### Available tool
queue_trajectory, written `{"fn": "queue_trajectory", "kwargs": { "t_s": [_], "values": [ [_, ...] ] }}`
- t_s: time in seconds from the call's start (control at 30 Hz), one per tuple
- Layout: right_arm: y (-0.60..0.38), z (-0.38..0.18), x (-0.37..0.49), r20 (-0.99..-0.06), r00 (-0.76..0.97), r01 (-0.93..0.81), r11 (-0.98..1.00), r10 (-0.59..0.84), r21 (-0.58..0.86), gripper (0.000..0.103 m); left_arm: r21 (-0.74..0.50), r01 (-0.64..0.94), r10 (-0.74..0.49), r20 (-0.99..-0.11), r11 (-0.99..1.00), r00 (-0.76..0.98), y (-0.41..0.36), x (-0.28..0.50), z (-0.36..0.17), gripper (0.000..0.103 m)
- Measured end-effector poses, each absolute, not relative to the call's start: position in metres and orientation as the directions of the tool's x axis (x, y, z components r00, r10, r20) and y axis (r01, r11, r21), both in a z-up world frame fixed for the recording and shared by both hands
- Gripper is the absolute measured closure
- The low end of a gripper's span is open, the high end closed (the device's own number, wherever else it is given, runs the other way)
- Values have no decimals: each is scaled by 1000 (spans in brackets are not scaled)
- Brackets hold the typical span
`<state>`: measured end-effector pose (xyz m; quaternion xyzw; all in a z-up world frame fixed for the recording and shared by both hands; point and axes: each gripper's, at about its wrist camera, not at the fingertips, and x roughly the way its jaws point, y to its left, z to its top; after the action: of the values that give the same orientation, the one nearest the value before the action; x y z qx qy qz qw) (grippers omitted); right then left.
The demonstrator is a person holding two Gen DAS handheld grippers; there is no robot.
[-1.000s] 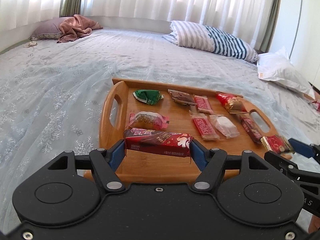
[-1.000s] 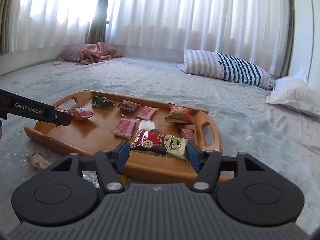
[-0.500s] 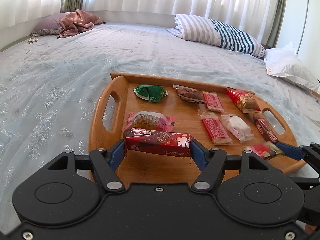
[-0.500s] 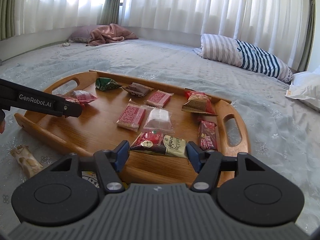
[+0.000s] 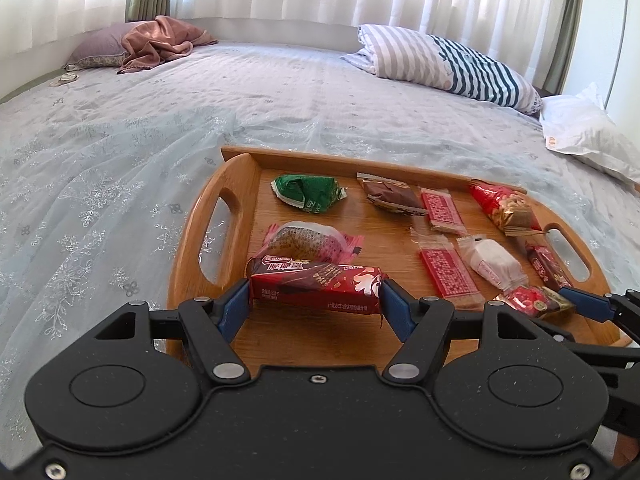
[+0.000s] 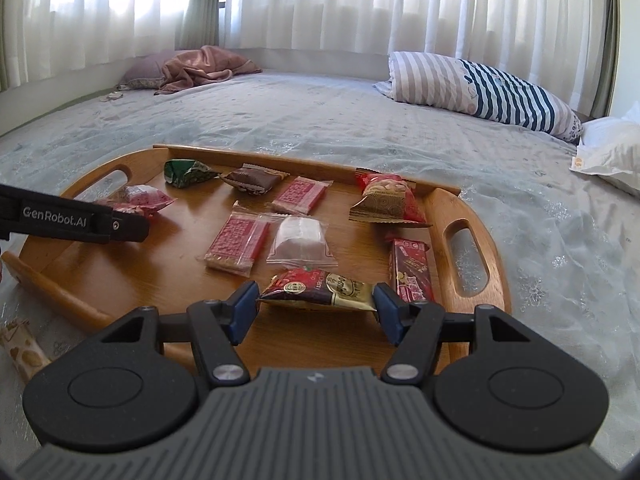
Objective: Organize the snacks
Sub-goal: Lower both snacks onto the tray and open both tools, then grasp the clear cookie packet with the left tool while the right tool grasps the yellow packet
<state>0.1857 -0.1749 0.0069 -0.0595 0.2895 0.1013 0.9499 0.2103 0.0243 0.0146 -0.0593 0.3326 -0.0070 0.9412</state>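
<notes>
Over tray point(image 6: 476, 216), both held snacks lower

Striped pillow point(image 5: 448, 66), pink blanket point(image 5: 160, 42) on purple pillow point(image 5: 98, 50), white curtains point(image 6: 320, 4).

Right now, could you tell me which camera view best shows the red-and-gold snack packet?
The right wrist view: the red-and-gold snack packet sits centred, label readable. The left wrist view catches it only edge-on near the right edge.

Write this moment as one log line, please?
left gripper: shut on red wafer bar | right gripper: shut on red-gold packet | both over wooden tray
</notes>
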Motion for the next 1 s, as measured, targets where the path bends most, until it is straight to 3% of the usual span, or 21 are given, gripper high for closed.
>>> {"fn": "queue_trajectory", "kwargs": {
  "t_s": [0.17,0.2,0.4,1.0],
  "values": [
    [-177,8,190,-557,815,-214,976,161,-32,32,-111,-29,-48,-633,993,773,22,215,13,31],
    [-178,8,189,-554,816,-213,977,161,-29,26,-109,-26,-50,-633,994,772,22,215,14,28],
    [-182,15,178,-538,826,-206,978,169,-10,19,-85,-1,-53,-622,996,781,19,205,23,11],
    [-173,28,104,-505,826,-284,959,249,8,12,-109,77,-129,-641,991,757,23,126,31,4]
  ]
}}
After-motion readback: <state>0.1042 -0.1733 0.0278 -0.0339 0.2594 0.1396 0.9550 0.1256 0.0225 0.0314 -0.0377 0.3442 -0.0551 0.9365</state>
